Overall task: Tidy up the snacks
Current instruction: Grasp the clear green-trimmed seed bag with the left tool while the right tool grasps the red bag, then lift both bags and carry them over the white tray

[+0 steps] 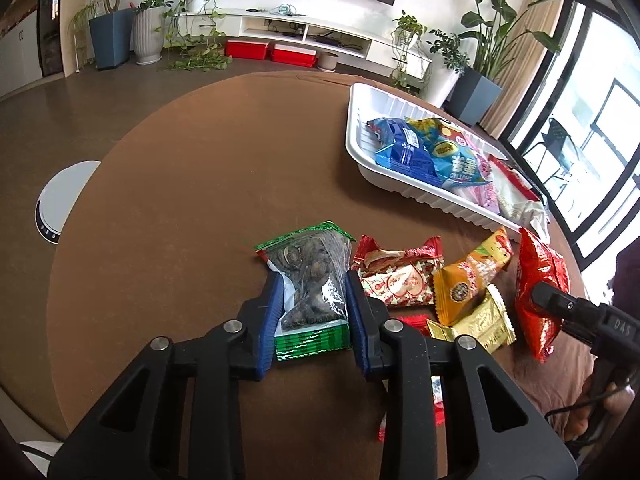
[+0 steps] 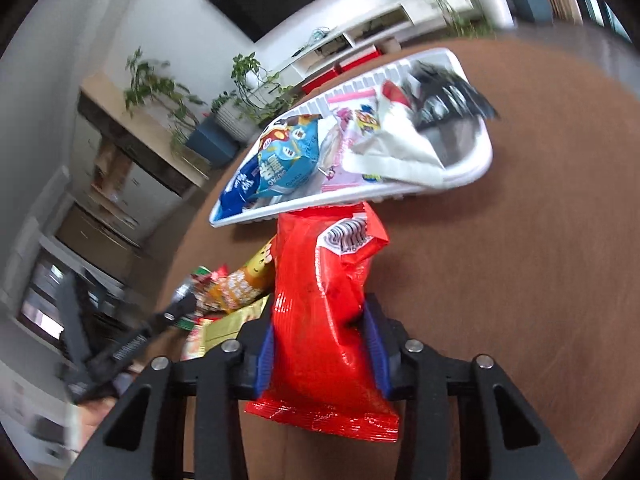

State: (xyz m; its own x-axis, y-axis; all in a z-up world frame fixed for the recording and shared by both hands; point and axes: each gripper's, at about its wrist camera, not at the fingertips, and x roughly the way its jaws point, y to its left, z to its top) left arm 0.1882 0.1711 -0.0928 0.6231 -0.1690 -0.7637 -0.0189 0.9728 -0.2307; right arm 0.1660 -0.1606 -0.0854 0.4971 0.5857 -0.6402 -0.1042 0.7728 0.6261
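Now the left gripper clamps the green-edged nut packet, the right gripper the red bag.

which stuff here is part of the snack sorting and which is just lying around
Part of the job:
- white tray with packets already in it
- green packet in the left gripper
- red bag in the right gripper
- loose packets: red-and-white, orange, gold

Just lying about:
- white round device on the floor
- potted plants
- red boxes
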